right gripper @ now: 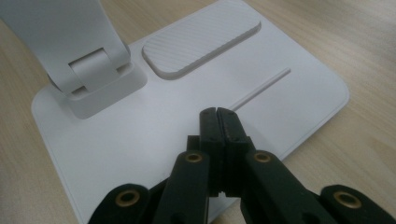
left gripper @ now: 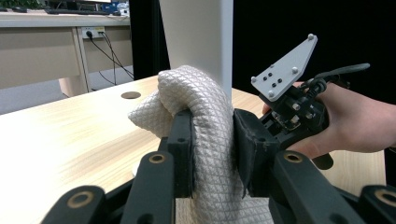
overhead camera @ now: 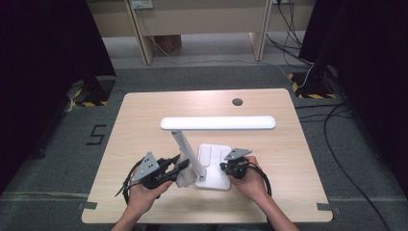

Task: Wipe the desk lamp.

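Left gripper view shows the left gripper (left gripper: 212, 140) clamping a white quilted cloth (left gripper: 201, 107) against the desk lamp's upright arm (left gripper: 198, 32); the right gripper (right gripper: 217, 113), jaws closed empty, presses on the lamp base (right gripper: 140, 140).

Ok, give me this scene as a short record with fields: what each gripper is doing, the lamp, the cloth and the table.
left gripper: shut on the cloth, beside the lamp's post
cloth: white, quilted, bunched between the jaws, against the post
right gripper: shut, holds nothing, tips pressed on the lamp base
lamp: white desk lamp, upright, head level
lamp base: flat, white, ribbed pad, thin groove
table: light wood, round hole at far edge
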### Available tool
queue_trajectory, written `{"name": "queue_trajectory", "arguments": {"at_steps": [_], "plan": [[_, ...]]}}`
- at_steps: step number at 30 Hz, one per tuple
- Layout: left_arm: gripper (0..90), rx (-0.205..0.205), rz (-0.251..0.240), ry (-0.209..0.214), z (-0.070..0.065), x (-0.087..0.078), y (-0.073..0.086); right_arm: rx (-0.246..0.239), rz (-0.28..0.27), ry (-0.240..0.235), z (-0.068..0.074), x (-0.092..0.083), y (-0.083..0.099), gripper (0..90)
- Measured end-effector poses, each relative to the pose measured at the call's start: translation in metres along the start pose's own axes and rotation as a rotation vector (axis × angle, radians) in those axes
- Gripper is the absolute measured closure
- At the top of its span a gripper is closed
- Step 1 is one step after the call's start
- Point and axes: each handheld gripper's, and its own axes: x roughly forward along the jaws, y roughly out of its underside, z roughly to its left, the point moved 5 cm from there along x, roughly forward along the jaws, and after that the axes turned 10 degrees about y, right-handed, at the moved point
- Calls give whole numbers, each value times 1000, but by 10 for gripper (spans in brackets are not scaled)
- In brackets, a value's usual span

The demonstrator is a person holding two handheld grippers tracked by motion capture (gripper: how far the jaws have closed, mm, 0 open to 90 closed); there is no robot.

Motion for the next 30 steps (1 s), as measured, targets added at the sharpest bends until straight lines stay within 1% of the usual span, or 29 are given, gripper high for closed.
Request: {"name": "queue_trajectory", "arguments": {"at_steps": [9, 13, 22, 30], "plan": [[691, -9, 13, 10, 1, 4, 11, 9, 3, 0, 1, 0, 0, 900], [690, -17, 18, 15, 1, 6, 18, 6, 0, 1, 0, 0, 0, 900], [684, -30, 49, 24, 1, 13, 32, 0, -6, 0, 0, 1, 0, 900], [685, -31, 71, 30, 2, 17, 43, 1, -8, 1, 0, 1, 0, 900]]}}
